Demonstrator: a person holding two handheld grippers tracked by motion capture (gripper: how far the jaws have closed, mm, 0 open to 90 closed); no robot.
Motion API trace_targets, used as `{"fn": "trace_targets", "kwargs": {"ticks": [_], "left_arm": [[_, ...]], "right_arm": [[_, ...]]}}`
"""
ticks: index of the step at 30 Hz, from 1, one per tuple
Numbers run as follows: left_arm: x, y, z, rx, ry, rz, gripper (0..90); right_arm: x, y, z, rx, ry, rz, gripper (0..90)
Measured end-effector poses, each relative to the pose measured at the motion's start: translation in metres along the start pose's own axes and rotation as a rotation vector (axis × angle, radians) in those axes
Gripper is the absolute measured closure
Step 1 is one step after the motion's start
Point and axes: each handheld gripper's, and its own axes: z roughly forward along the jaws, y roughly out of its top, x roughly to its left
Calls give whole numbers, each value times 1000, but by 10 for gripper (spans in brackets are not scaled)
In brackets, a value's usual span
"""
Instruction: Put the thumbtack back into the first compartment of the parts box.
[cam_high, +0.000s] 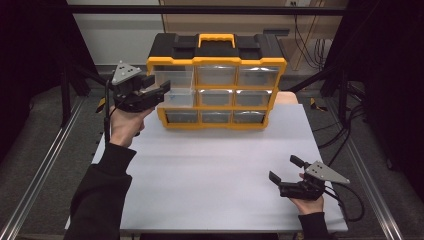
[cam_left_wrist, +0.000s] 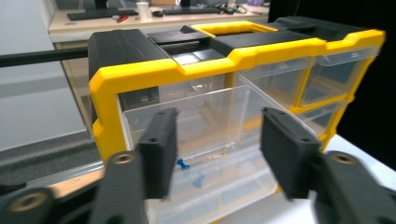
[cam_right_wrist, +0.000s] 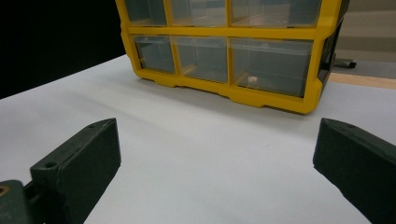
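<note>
While the left gripper (cam_high: 159, 90) sits at the upper left of the high view, its jaws stand released, about half apart, before the pulled-out clear drawer (cam_left_wrist: 196, 126) of the yellow organizer (cam_high: 216, 61) (no contact seen). Right gripper (cam_high: 284, 169), lower right, gapes wide, holding nothing above the white table (cam_high: 210, 170).
</note>
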Motion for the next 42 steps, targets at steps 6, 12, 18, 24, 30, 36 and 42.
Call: {"fn": "trace_targets", "kwargs": {"ticks": [6,12,18,24,30,36,42], "left_arm": [[3,-23,-20,-47,-47,32,188],[8,-57,-37,-45,-82,34,60],[12,-101,-52,-38,-119,17,21],[10,-130,-64,-47,-161,28,16],[10,-162,-67,-54,-176,38,17],[16,-188,-61,-9,-158,27,18],[20,-199,-64,4,-142,32,18]], "right_arm": [[0,0,0,0,-1,3,14],[1,0,0,4,-4,8,13],[1,0,0,3,-4,4,13],[1,0,0,3,-6,9,9],[1,0,-1,-2,-5,16,8],[1,0,-1,-1,-6,14,8],[1,0,-1,-4,-7,13,7]]}}
